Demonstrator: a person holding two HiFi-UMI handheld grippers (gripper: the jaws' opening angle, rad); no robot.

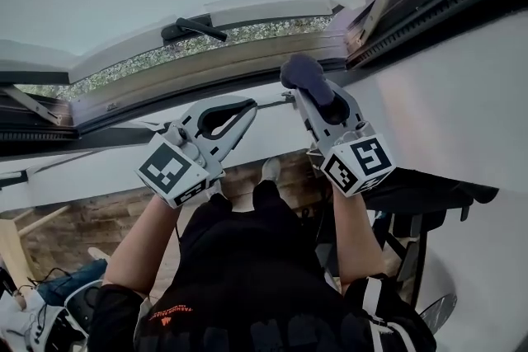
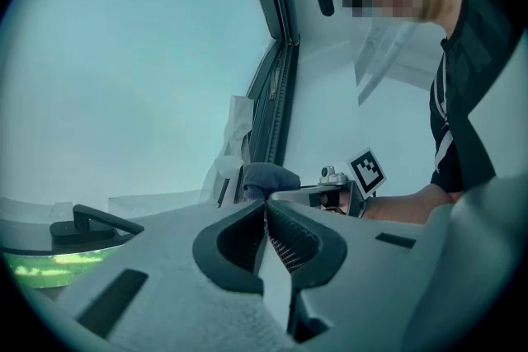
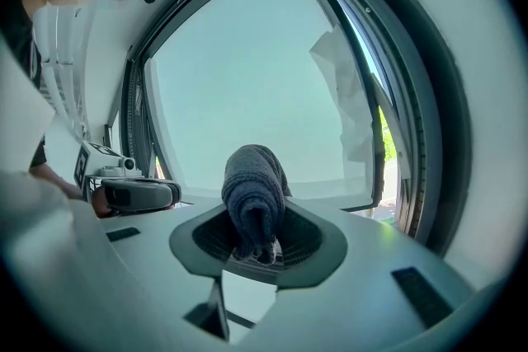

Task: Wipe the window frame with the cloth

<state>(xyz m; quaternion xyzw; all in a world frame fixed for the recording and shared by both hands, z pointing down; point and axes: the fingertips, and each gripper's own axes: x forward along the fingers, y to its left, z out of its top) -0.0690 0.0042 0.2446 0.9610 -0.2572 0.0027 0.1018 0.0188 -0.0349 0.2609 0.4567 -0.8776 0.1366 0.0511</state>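
- My right gripper [image 3: 256,247] has its fingers clamped on the dark cloth [image 3: 252,194]. It's rolled up and pokes out past the tips, near the window frame [image 1: 206,66] at 12 o'clock.
- Left gripper [image 2: 266,231]: fingers pressed together with nothing in them, at 9 o'clock of the right one.
- The cloth looks soft, light and floppy. I reckon pinching it low on the bundle keeps a firm wad for rubbing.

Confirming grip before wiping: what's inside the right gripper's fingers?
A rolled dark cloth, clamped in the right gripper and poking past the tips. Its clamped end is covered by the fingers.
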